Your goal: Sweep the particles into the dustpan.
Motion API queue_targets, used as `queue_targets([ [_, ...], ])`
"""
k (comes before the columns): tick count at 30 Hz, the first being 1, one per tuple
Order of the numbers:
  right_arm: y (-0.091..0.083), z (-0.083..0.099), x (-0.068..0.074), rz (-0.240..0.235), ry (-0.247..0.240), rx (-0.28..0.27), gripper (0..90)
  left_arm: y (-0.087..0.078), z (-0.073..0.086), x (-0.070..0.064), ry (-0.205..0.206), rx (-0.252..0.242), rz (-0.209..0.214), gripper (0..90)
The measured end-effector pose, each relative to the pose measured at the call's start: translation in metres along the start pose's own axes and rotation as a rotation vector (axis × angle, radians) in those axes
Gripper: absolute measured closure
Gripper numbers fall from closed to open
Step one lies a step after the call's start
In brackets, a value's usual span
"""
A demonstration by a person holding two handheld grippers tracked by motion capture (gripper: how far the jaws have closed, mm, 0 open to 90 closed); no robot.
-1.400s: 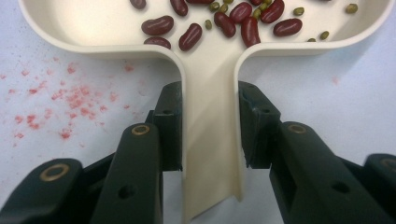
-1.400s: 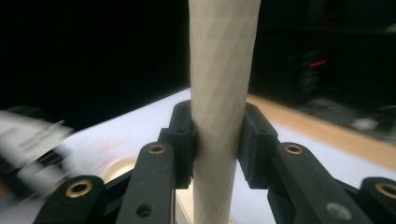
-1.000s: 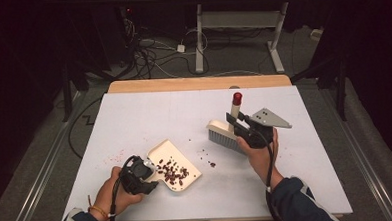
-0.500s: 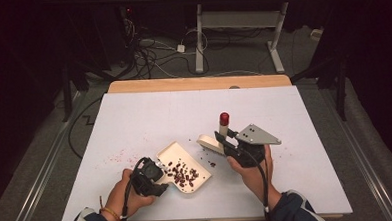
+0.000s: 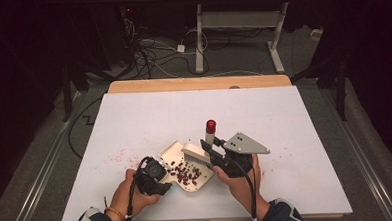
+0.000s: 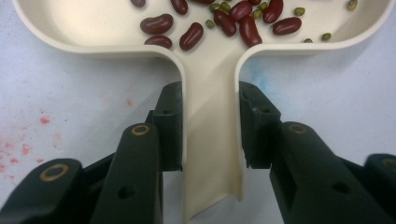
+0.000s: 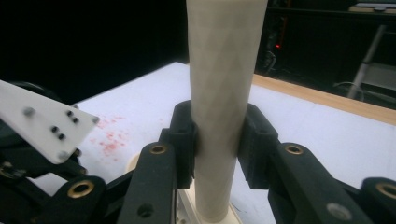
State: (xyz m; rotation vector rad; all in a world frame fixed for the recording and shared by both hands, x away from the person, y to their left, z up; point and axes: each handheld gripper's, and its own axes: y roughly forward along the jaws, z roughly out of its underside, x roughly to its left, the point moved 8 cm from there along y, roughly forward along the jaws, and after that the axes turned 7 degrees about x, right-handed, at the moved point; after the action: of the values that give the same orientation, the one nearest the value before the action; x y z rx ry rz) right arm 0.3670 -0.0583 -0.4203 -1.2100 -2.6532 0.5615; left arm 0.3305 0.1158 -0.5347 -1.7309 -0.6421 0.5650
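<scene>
Both forearms come in at the bottom centre of the high view. The left hand (image 5: 125, 196) sits lower left of centre, its left gripper (image 6: 210, 126) pointing up-right, its 2 jaws clamped on a handle. The right hand (image 5: 242, 181) sits lower right of centre, its right gripper (image 7: 217, 137) closed on an upright shaft.

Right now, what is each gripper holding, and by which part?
Left gripper clamps the dustpan by its handle; right gripper clamps the brush by its upright handle.
</scene>
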Motion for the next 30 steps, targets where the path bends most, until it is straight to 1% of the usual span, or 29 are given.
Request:
queue_targets([
  [2,-0.002,-0.004,0.002,-0.026,-0.005,-0.013,70.6,0.0,0.0,0.0,0.018,0.009,-0.008,63.7],
  [3,-0.003,-0.005,0.003,-0.03,-0.009,-0.017,70.5,-0.001,0.0,0.001,0.03,0.016,-0.018,63.8],
  [6,-0.007,-0.008,-0.001,-0.008,-0.03,-0.038,70.5,-0.002,0.002,0.004,0.055,0.024,-0.032,63.9],
  [8,-0.012,-0.011,-0.007,0.019,-0.053,-0.05,70.5,-0.003,0.003,0.005,0.066,0.023,-0.034,63.9],
  [11,-0.02,-0.015,-0.014,0.013,-0.057,-0.067,70.5,-0.004,0.006,0.008,0.074,0.027,-0.039,63.9],
  [14,-0.029,-0.015,-0.023,0.029,-0.082,-0.055,70.5,-0.006,0.009,0.01,0.084,0.028,-0.043,63.9],
  [16,-0.034,-0.01,-0.028,0.042,-0.104,-0.034,70.5,-0.007,0.012,0.01,0.088,0.033,-0.048,63.8],
  [19,-0.042,-0.001,-0.036,0.061,-0.12,-0.007,70.4,-0.007,0.015,0.007,0.093,0.039,-0.055,63.9],
  [23,-0.053,0.012,-0.044,0.081,-0.117,0.032,70.5,-0.005,0.015,0.003,0.087,0.044,-0.061,63.8],
  [25,-0.058,0.017,-0.045,0.078,-0.115,0.044,70.4,-0.005,0.014,0.001,0.084,0.044,-0.056,63.8],
  [26,-0.06,0.02,-0.045,0.076,-0.105,0.047,70.5,-0.005,0.014,-0.001,0.082,0.041,-0.052,63.8],
  [27,-0.062,0.022,-0.044,0.067,-0.096,0.049,70.5,-0.004,0.014,-0.002,0.082,0.04,-0.054,63.9],
  [29,-0.064,0.025,-0.037,0.03,-0.069,0.055,70.5,-0.004,0.013,-0.003,0.08,0.042,-0.059,63.8],
  [30,-0.064,0.026,-0.032,0.013,-0.064,0.057,70.4,-0.004,0.012,-0.004,0.077,0.04,-0.05,63.8],
])
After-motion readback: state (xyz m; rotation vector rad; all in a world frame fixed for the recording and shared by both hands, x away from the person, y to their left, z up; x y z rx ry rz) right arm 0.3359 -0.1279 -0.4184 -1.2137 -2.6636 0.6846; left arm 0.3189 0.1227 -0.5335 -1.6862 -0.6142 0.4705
